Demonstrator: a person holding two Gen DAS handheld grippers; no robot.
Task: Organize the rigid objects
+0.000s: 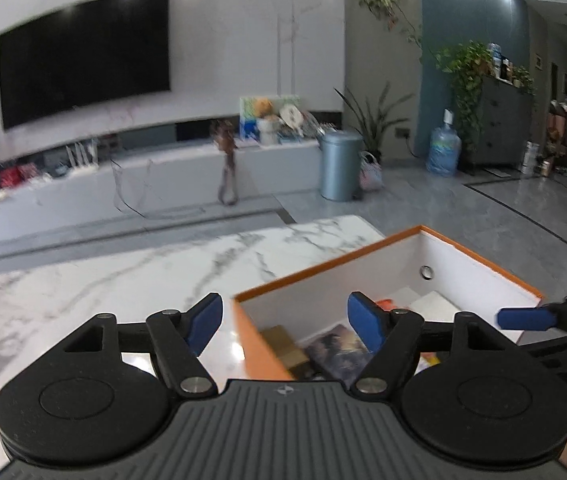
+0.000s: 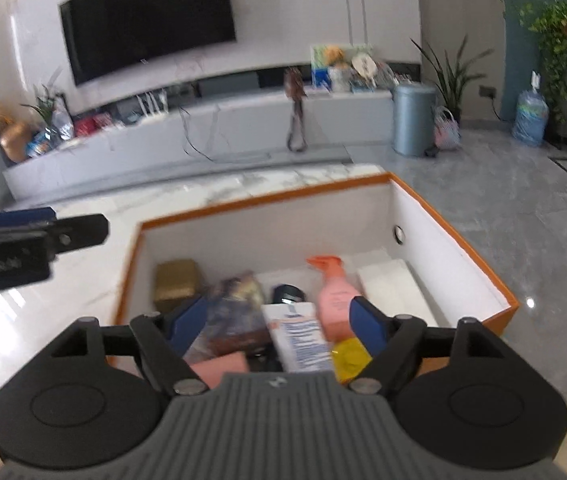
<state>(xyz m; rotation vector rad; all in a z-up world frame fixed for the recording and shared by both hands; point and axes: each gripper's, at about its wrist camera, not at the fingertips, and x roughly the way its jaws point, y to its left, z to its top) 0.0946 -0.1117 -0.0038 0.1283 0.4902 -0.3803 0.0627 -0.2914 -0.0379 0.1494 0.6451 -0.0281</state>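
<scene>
Both hand-held grippers, left [image 1: 285, 326] & right [image 2: 277, 322], hang spread wide and empty over the box [image 2: 267, 197] on the counter [image 1: 123, 276]; bottle [image 2: 333, 296], gold block [image 2: 175, 282] & other items lie inside the box.

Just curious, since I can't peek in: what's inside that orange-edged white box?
Inside the orange-edged white box: a gold box, pink spray bottle, white printed packet, dark printed packet, yellow round lid and white flat packages. The right hand-held gripper covers the near end.
</scene>
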